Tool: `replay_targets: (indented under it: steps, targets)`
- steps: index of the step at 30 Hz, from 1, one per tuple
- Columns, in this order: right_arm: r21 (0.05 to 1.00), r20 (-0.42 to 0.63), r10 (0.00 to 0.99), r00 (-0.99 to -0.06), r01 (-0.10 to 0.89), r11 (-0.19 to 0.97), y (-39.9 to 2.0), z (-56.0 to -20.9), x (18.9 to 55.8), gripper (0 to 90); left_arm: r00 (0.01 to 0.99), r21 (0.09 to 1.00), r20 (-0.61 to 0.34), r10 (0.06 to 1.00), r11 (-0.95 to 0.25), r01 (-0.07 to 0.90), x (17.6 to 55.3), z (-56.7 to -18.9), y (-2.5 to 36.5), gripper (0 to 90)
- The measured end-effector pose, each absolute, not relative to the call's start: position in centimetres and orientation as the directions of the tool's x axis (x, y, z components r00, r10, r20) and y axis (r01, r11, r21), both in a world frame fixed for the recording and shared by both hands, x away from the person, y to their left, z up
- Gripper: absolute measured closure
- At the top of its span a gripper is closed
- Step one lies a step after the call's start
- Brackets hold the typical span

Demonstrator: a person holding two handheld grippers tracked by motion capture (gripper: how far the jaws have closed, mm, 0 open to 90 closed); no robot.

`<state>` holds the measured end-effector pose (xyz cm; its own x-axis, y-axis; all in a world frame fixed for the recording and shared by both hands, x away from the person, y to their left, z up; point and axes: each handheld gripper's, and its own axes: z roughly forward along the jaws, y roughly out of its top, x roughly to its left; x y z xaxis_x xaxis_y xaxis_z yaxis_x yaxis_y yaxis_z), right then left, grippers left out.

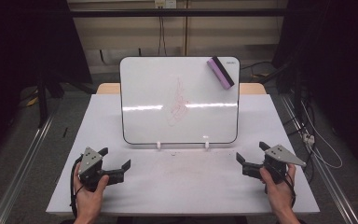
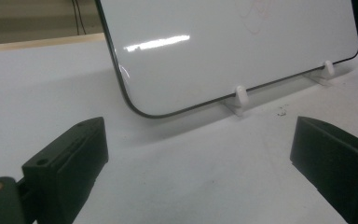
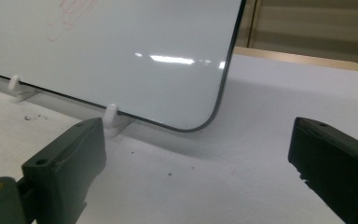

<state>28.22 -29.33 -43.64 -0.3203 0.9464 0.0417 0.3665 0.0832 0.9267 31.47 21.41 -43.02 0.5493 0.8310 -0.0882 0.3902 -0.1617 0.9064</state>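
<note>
White whiteboard point(image 1: 179, 100) upright on table point(image 1: 186, 182), ahead of and between both grippers; purple eraser point(image 1: 220, 72) at its top corner. Left gripper point(image 1: 118, 159), right gripper point(image 1: 249, 153): fingers apart, empty. Risk: careless push topples board off clips.

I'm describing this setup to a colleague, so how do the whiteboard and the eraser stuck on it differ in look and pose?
The whiteboard is large, white and glossy with a thin dark rim; the eraser is a small purple block with a black edge. The whiteboard leans on two white clips on the table; the eraser sits slanted at the whiteboard's upper right corner. The whiteboard bears faint red scribbles; the eraser looks unmarked. Neither is touched by the tongs.
</note>
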Motion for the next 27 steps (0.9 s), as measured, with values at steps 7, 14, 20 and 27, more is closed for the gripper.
replay_targets:
  steps: [7, 14, 20, 27]
  targets:
    - [0.922, 0.037, 0.944, -0.329, 0.377, 0.095, -29.2, -43.6, 28.4, 3.7, 0.544, 0.899, -0.125, 0.829, -0.137, 0.416, 31.5, -43.1, 21.5, 4.8]
    - [0.912, 0.051, 0.940, -0.336, 0.399, 0.094, -28.9, -43.7, 28.6, 3.4, 0.563, 0.897, -0.104, 0.820, -0.167, 0.410, 31.5, -43.2, 21.2, 4.5]
    - [0.911, 0.057, 0.930, -0.364, 0.399, 0.100, -28.5, -43.6, 28.9, 3.6, 0.575, 0.905, -0.081, 0.814, -0.181, 0.385, 31.3, -42.9, 21.0, 3.8]
    - [0.916, 0.039, 0.925, -0.378, 0.383, 0.117, -27.9, -43.0, 29.7, 4.3, 0.603, 0.904, -0.046, 0.796, -0.223, 0.364, 31.2, -42.8, 20.6, 3.7]
